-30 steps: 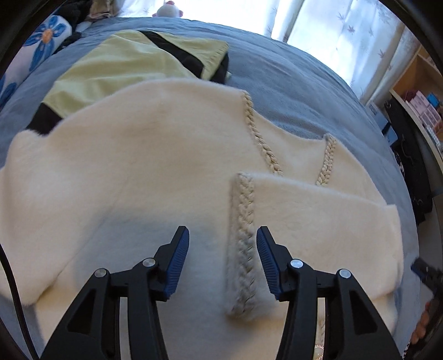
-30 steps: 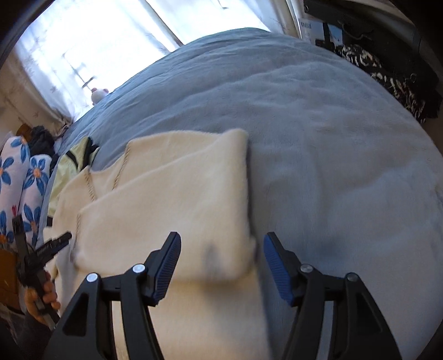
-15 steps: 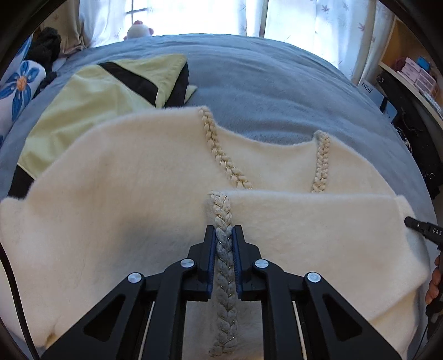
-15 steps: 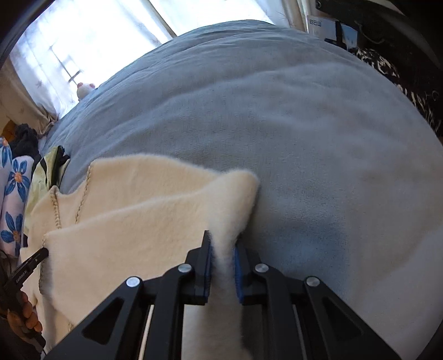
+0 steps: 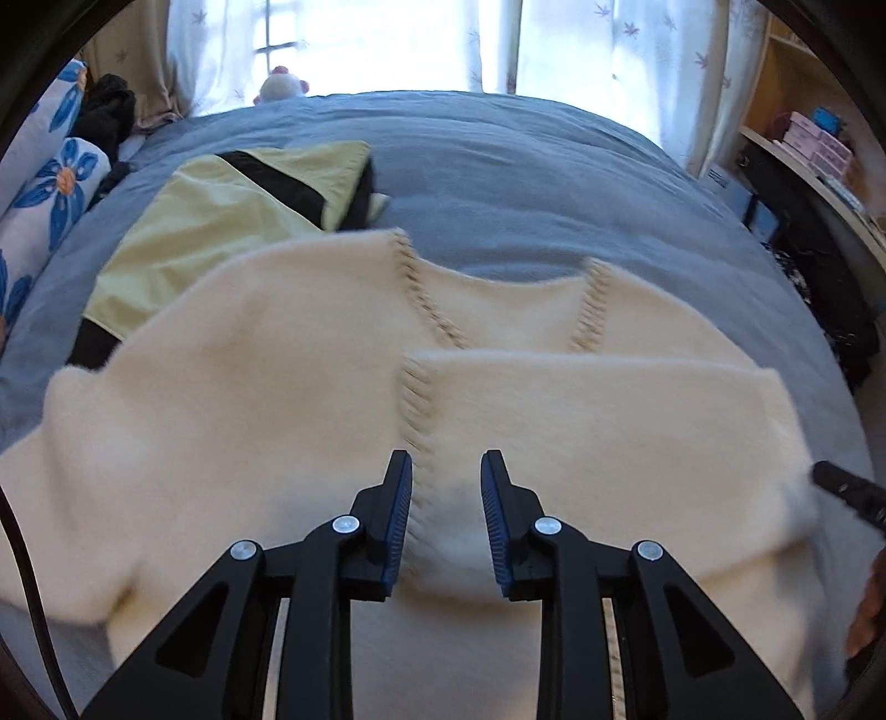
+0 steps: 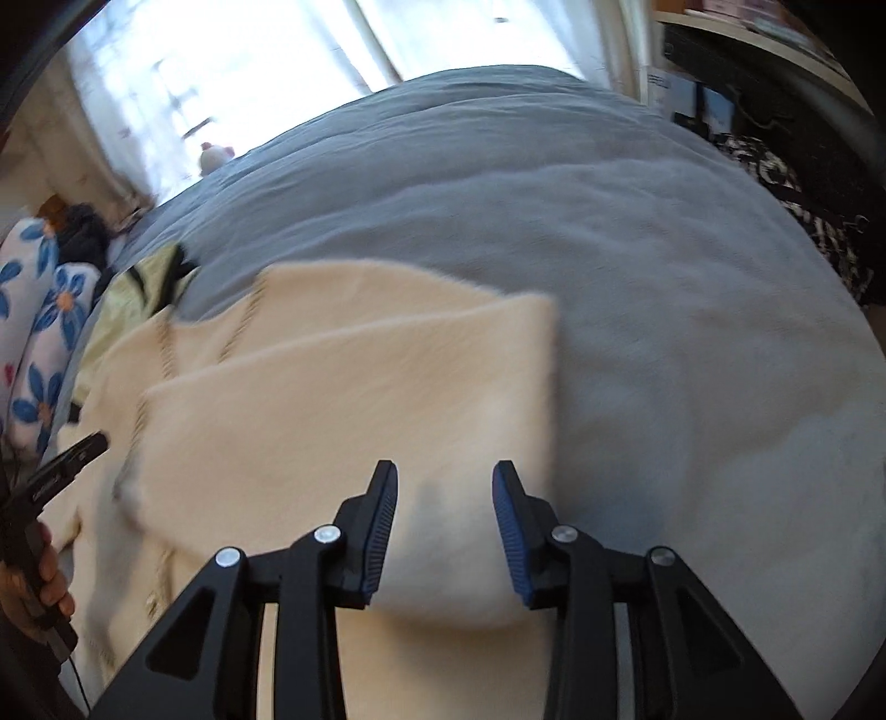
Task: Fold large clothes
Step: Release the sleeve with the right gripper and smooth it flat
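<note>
Sweater under fingers (both opening)

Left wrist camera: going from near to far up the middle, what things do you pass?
Left gripper, jaws opening → fluffy cream cardigan with braided trim → grey-blue bed blanket → small white plush toy → bright curtained window.

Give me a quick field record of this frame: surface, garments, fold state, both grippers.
surface: grey-blue bedspread
main garment: cream fleece cardigan, braided trim
fold state: one side panel folded over the body, lying flat
other garment: yellow-and-black top, partly under the cardigan
left gripper: jaws opening, above the trim edge, pads clear of the cloth
right gripper: jaws opening, above the folded panel's edge, nothing pinched
</note>
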Demonstrator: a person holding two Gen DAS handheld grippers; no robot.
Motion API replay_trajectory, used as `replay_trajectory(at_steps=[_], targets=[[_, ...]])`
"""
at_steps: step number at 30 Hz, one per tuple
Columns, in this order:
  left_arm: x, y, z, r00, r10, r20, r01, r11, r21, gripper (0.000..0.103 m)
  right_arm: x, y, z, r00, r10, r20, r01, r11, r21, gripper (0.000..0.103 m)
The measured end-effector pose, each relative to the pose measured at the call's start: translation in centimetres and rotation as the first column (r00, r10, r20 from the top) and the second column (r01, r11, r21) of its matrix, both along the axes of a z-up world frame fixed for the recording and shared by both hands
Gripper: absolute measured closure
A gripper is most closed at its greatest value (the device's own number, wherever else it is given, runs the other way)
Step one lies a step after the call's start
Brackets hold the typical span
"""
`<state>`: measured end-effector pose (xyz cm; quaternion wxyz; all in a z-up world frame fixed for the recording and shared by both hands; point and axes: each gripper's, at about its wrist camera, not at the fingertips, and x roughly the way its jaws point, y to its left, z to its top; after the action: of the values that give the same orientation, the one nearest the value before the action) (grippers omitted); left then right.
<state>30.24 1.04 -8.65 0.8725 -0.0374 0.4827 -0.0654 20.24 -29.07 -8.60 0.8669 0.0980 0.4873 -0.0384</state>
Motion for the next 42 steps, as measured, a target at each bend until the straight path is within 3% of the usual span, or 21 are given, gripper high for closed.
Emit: replay_trajectory(at_steps=[4, 7, 12, 14, 17, 21, 24, 30, 36, 40, 42], targets=[[-1.7, -2.6, -0.6, 1.0, -0.019, -0.024, 0.018, 0.998, -0.056, 0.078, -0.1, 5.4, -1.2, 0.993, 0.119, -0.024, -0.118, 0.993, 0.02, 0.067], [-2.1, -4.2, -1.9, 0.999, -0.016, -0.045, 0.013, 0.999, -0.052, 0.077, -0.1, 7.6, -2.6, 0.987, 0.151, -0.053, -0.153, 0.987, -0.046, 0.067], [-1.8, -3.6, -4.6, 0.996, 0.016, -0.091, -0.013, 1.0, 0.028, 0.077, -0.8, 4.8, -3.8, 0.996, 0.059, -0.06, -0.066, 0.989, -0.129, 0.07], [-1.8, -2.4, -4.7, 0.996, 0.01, -0.088, -0.011, 1.0, -0.011, 0.077, -1.2, 2.4, -3.8, 0.999, -0.017, -0.047, 0.009, 0.986, -0.164, 0.07], [-1.9, -1.1, -4.7, 0.995, 0.029, -0.093, -0.031, 0.999, -0.012, 0.077, -2.4, -2.1, -3.8, 0.997, -0.076, -0.025, 0.075, 0.997, -0.031, 0.087], [-2.1, -0.6, -4.9, 0.995, 0.037, -0.092, -0.038, 0.999, -0.011, 0.077, -3.3, -4.4, -3.7, 0.992, -0.121, -0.02, 0.122, 0.986, 0.113, 0.09], [-2.1, -1.2, -4.9, 0.995, 0.044, -0.089, -0.044, 0.999, 0.012, 0.074, -3.3, -3.8, -3.5, 0.991, -0.132, -0.023, 0.134, 0.986, 0.096, 0.086], [-3.1, -1.5, -4.3, 0.992, 0.08, -0.096, -0.073, 0.995, 0.075, 0.059, -3.9, -2.0, -2.6, 0.989, -0.134, -0.063, 0.137, 0.989, 0.06, 0.083], [-6.8, -1.0, -1.5, 0.996, 0.082, -0.039, -0.078, 0.992, 0.097, 0.057, -6.7, -0.2, -1.5, 0.989, -0.129, -0.074, 0.135, 0.988, 0.076, 0.083], [-10.6, 0.0, 0.9, 0.994, 0.106, 0.0, -0.106, 0.989, 0.105, 0.038, -9.2, 1.8, -0.6, 0.989, -0.133, -0.059, 0.138, 0.986, 0.09, 0.081], [-12.4, 0.6, 1.9, 0.993, 0.119, 0.017, -0.12, 0.988, 0.098, 0.037, -10.4, 3.0, -0.2, 0.99, -0.133, -0.047, 0.137, 0.986, 0.094, 0.069]])
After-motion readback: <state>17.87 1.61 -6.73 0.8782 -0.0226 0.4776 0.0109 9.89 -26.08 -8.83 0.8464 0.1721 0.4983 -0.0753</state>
